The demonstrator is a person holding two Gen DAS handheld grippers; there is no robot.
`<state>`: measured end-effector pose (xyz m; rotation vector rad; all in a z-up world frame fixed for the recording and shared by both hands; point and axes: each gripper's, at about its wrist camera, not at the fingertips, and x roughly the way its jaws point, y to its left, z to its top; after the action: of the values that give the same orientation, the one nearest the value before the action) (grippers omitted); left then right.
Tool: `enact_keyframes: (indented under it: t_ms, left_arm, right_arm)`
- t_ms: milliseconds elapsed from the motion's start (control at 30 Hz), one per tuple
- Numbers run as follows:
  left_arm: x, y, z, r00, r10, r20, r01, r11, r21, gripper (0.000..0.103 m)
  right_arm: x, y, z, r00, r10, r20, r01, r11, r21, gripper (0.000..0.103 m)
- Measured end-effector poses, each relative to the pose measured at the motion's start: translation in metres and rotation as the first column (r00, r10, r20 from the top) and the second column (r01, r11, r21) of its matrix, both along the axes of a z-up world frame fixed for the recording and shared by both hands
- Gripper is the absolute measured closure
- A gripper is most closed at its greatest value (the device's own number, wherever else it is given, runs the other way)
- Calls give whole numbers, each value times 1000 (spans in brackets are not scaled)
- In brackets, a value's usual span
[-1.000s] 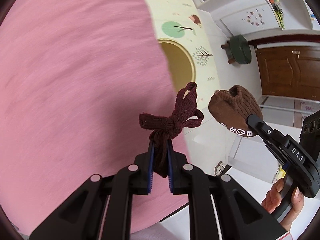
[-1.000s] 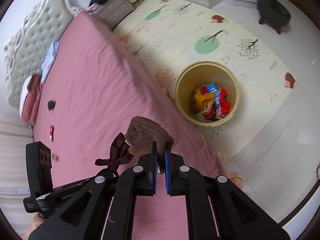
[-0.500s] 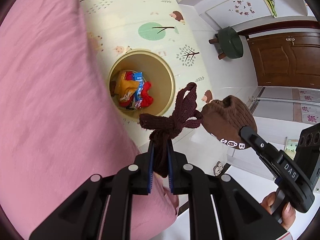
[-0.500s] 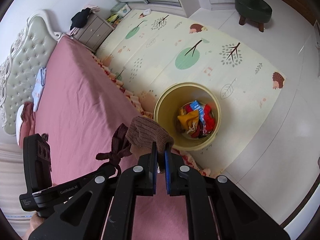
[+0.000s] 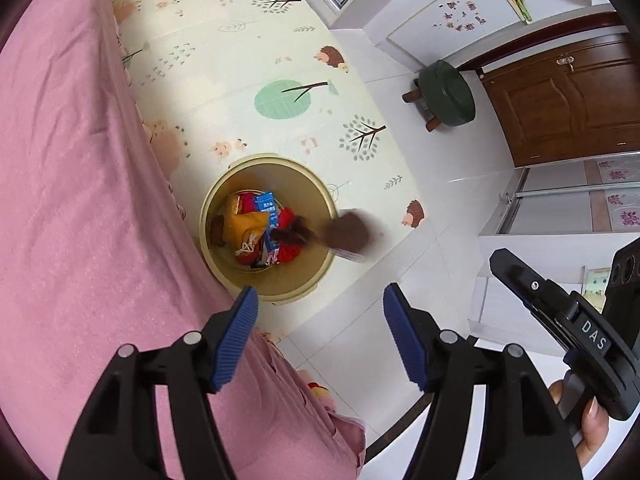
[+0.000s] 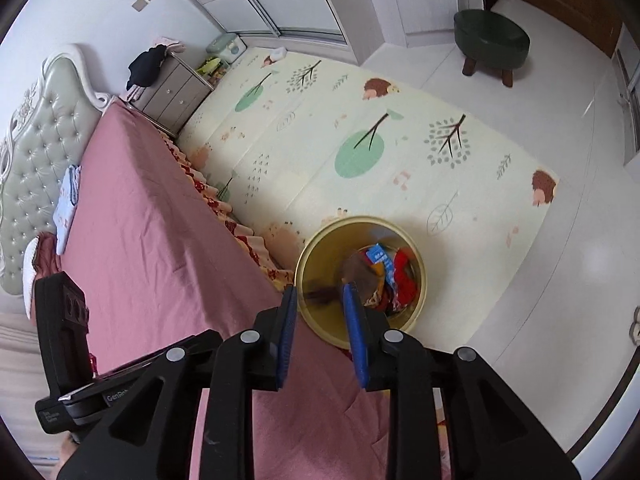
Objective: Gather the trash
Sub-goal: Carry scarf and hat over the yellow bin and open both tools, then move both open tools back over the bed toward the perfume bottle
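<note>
Hanging over the edge of the pink bed, both grippers point steeply down at the yellow bin on the floor mat, which stands just beside the bed so that anything let go from here drops straight in. The left gripper has its jaws opening, wide apart, with nothing between the blue pads; below it a dark knotted scrap shows as a blur above the bin's contents, apparently mid-fall. Beside that scrap a brown knit piece is blurred too, over the bin's right rim in this view, so I judge it could clip the edge, though the right wrist view places it well inside the opening. The right gripper is opening as well, its gap narrower, and its pads no longer press on the knit piece, which is falling free beyond the fingertips. Bright wrappers and red cloth already lie in the bin. A green stool stands well apart, by the door.
</note>
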<state>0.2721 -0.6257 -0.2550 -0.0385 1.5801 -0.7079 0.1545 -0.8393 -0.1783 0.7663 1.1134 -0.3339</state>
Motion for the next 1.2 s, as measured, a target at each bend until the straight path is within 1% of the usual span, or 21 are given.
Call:
enact_keyframes:
  t_ms: [267,500,633,800,1000,1033,1100,1200]
  left_arm:
    - [-5,20,15,999,2,34,-3,1000,26,34]
    - [-11,60,27,998,43,43,-45,999,29,33]
    - [-18,92,35,995,72,67,-74,997,37,33]
    - [-32,144,39,989,134,65,-138,989,47,33]
    - [-52,218,47,971,226,79,-231,972,52,33]
    - [-55,236,50,965,248,88,-254,966,56,32]
    - [-61,257,52,954,281,100,-288,956,61,27]
    - [-71,305,57,928,358,106,-365,929,53,26]
  right_arm:
    - [4,19,5,999,50,-20,-50,999,-10,78]
    - [3,56,14,993,116,-24,-117,993,-10,78]
    - [2,85,20,987,157,-21,-157,988,-5,78]
    - [2,132,23,972,232,-22,-232,973,1,78]
    - [7,200,27,942,335,-23,-335,942,2,78]
    - [7,210,28,936,350,-22,-350,937,3,78]
    - [8,233,30,925,379,-21,-379,925,7,78]
    - [9,269,34,904,426,-19,-426,904,7,78]
